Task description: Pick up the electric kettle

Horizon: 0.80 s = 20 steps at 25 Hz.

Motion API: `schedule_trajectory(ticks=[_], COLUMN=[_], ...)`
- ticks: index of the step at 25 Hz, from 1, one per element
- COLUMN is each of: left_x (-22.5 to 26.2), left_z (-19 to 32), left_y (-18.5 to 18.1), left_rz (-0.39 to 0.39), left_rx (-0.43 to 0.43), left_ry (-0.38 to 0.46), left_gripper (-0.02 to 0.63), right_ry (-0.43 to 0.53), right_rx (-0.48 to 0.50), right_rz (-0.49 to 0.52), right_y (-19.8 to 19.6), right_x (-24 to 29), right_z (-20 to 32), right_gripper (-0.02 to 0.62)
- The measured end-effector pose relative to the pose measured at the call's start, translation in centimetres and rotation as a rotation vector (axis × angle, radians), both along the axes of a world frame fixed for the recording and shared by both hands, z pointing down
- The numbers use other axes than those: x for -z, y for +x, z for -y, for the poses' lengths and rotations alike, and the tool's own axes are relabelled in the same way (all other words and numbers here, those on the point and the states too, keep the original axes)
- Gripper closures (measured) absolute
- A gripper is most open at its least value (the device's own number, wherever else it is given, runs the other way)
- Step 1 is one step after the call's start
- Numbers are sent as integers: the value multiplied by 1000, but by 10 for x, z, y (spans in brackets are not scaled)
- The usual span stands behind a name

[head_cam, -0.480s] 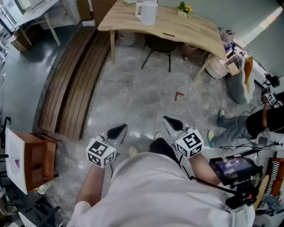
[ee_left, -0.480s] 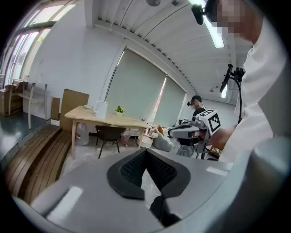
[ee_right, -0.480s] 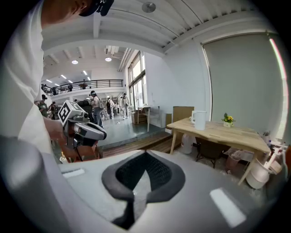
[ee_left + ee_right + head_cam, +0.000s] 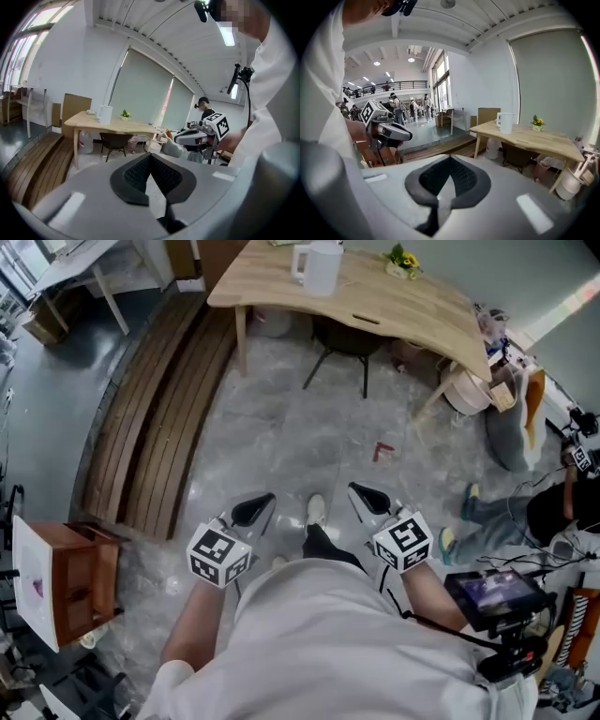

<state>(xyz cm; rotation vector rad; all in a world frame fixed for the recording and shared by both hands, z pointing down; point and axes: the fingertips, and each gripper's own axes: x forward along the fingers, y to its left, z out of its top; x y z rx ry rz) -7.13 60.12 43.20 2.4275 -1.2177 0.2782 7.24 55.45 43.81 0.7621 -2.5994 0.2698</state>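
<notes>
The white electric kettle (image 4: 317, 265) stands on the far end of a light wooden table (image 4: 394, 306), well ahead of me across the floor. It also shows in the left gripper view as the kettle (image 4: 106, 114) and in the right gripper view as the kettle (image 4: 505, 123). My left gripper (image 4: 255, 510) and right gripper (image 4: 367, 498) are held side by side in front of my body, both far from the table. Each is shut, pads meeting at the tips, with nothing between them: left gripper (image 4: 151, 157), right gripper (image 4: 450, 159).
A dark chair (image 4: 342, 338) is tucked under the table, and a small flower pot (image 4: 403, 261) sits on top. Wooden planks (image 4: 155, 418) lie on the floor at left, beside a wooden cabinet (image 4: 66, 577). A seated person (image 4: 553, 507) and a camera rig (image 4: 497, 601) are at right.
My foot has stepped forward into view between the grippers. The table and kettle have shifted slightly in the head view. Both grippers stay shut and keep their places.
</notes>
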Motion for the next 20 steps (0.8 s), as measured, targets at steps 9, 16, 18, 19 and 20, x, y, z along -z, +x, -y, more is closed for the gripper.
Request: schedule_trajectory(ticks=[9,16,18,19,20], left_x=[10,2,1,0,-2], left_z=[143,239,259,268,277], left_y=[13,41,47,48,49], left_rz=[85,106,112,112,112], left_rx=[79,111,104,100,94], left_ry=[-5,-7,-10,-15,-20], left_gripper=[600,541,538,534,531], right_ry=[28,22,9,5,3], right_rx=[67,58,33,20,6], right_rz=[79,46,51,52,52], right_y=[11,41,48,51,53], right_x=[13,-9,-12,-13,-15], right_z=[145,224,241,250,259], right_gripper=[559,528,528,528,528])
